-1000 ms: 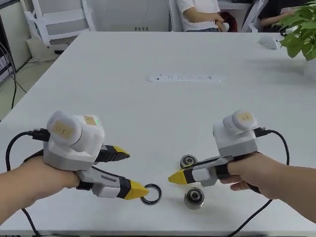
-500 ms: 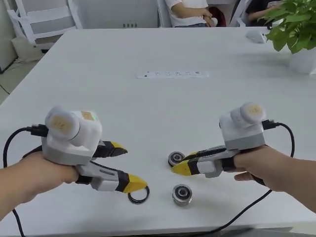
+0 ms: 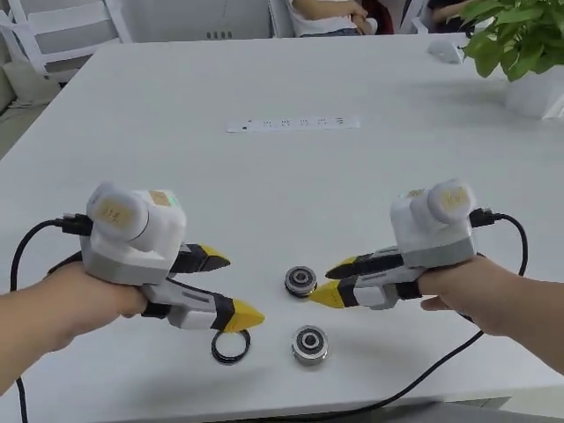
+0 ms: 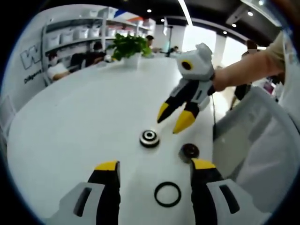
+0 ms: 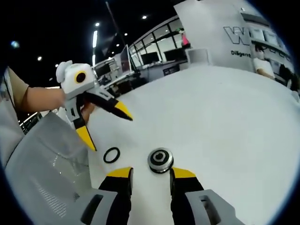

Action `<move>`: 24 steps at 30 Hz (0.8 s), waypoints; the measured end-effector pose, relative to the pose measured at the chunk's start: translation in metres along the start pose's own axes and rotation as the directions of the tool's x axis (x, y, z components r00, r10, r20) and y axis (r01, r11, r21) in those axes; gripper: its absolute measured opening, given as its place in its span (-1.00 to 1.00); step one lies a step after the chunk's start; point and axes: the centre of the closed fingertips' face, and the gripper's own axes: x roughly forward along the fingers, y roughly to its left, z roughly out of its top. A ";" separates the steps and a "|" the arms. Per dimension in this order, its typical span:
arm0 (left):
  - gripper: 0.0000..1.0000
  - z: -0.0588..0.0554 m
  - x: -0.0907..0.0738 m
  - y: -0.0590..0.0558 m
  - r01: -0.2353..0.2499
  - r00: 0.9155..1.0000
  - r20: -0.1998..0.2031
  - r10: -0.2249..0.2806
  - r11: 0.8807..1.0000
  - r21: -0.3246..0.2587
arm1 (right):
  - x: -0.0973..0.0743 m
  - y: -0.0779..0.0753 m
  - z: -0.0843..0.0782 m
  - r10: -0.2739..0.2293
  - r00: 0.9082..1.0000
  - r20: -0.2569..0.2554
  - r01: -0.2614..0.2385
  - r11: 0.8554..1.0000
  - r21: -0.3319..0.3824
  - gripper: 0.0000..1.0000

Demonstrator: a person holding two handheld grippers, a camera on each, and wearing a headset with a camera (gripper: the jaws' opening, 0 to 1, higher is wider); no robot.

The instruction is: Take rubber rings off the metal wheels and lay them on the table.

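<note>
White table (image 3: 291, 185) bears a thin black rubber ring (image 3: 230, 359) lying flat

On the white table (image 3: 264, 189), a loose black rubber ring (image 3: 230, 345) lies flat near the front edge. Right of it stands the near metal wheel (image 3: 309, 343), with a silvery rim. The far metal wheel (image 3: 300, 280), darker at its edge, sits just behind it. The left gripper (image 3: 242, 287) is held with its jaws spread wide, and its lower yellow tip is just above the ring. The right gripper (image 3: 322, 284) points left with its jaws a little apart, their tips just right of the far wheel. A white power strip (image 3: 293, 124) lies farther back, and a green plant (image 3: 515, 35) stands at the far right.
</note>
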 end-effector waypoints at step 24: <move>0.10 0.014 0.034 0.006 0.022 1.000 0.003 -0.022 1.000 -0.006 | 0.012 -0.022 -0.014 -0.015 1.000 -0.013 0.013 0.990 -0.139 -0.53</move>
